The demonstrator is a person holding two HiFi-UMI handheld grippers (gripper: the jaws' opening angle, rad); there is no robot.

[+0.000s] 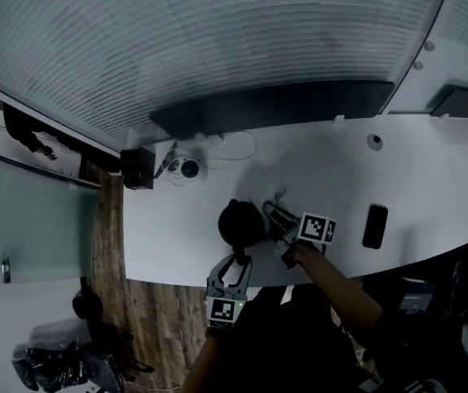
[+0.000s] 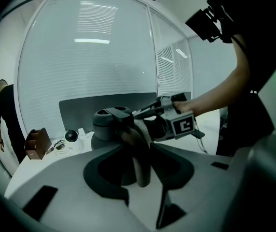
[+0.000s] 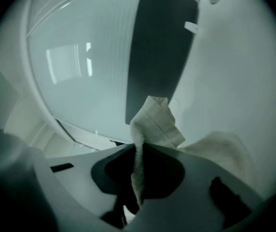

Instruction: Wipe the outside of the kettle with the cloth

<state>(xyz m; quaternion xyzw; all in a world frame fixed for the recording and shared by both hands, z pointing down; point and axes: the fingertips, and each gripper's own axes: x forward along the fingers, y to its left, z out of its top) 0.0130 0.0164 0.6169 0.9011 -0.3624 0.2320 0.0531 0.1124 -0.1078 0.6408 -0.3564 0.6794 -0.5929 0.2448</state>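
A dark kettle (image 1: 238, 222) stands near the front edge of the white table (image 1: 430, 178). In the left gripper view the kettle (image 2: 108, 124) is straight ahead, and its handle (image 2: 142, 170) runs down between my jaws. My left gripper (image 2: 140, 148) is shut on that handle; from above, the left gripper (image 1: 232, 259) comes in from the near side. My right gripper (image 3: 139, 146) is shut on a pale cloth (image 3: 153, 122), which bunches up past the jaws. The right gripper (image 1: 272, 214) lies level at the kettle's right side, and in the left gripper view the right gripper (image 2: 145, 112) sits by the lid.
A dark phone (image 1: 375, 226) lies right of the grippers. A white round camera (image 1: 189, 169) with cables and a brown box (image 1: 137, 168) sit at the back left. A long dark panel (image 1: 275, 105) lines the far edge. A person (image 2: 4, 115) stands by the glass wall.
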